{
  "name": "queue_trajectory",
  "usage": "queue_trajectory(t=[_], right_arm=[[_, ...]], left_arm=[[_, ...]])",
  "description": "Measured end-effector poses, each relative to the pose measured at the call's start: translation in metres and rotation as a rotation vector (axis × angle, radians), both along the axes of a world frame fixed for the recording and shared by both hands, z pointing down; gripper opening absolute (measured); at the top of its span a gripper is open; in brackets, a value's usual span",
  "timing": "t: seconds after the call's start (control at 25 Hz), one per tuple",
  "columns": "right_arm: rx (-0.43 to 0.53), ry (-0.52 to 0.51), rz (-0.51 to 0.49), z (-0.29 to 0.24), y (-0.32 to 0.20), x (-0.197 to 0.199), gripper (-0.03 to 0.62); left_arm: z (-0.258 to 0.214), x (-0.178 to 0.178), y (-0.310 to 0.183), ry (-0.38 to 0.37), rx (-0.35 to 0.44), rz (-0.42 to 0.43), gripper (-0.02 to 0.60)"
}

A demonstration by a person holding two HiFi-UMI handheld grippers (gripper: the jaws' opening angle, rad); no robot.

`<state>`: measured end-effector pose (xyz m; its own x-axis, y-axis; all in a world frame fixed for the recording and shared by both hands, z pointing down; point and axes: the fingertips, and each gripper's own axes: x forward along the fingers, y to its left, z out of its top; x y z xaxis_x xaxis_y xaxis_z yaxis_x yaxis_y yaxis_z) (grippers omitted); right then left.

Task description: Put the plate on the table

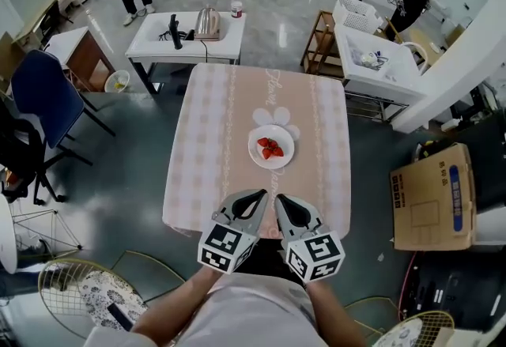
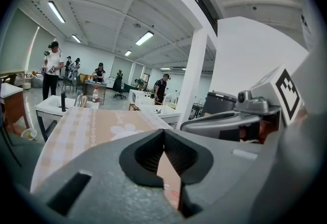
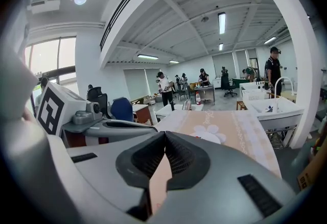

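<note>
A white plate (image 1: 271, 146) with red strawberries on it rests on the table (image 1: 213, 124), which has a pink checked cloth; the plate is right of the middle, below a white paw print. My left gripper (image 1: 261, 195) and right gripper (image 1: 279, 200) are side by side over the table's near edge, a short way in front of the plate and not touching it. Both are shut with nothing between the jaws. In the left gripper view the gripper (image 2: 164, 131) points along the table (image 2: 97, 126). The right gripper (image 3: 164, 133) in its own view points the same way.
A white side table (image 1: 186, 41) beyond the far edge holds a kettle (image 1: 207, 21) and a bottle (image 1: 236, 3). A blue chair (image 1: 39, 96) is at the left, a cardboard box (image 1: 431, 195) on the floor at the right, white tables (image 1: 371, 61) at the back right. People stand far off.
</note>
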<state>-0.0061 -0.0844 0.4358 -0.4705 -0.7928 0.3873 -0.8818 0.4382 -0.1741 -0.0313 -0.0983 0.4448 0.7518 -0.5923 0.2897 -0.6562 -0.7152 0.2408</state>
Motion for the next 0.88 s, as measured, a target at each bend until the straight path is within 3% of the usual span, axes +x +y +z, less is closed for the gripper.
queue_trajectory(t=[0.4, 0.88], right_arm=[[0.043, 0.061, 0.008, -0.008, 0.016, -0.002, 0.005], [0.039, 0.055, 0.011, -0.004, 0.019, -0.004, 0.005]], left_arm=[[0.002, 0.000, 0.010, -0.012, 0.030, 0.035, 0.006], [0.007, 0.000, 0.015, -0.017, 0.018, 0.046, 0.006]])
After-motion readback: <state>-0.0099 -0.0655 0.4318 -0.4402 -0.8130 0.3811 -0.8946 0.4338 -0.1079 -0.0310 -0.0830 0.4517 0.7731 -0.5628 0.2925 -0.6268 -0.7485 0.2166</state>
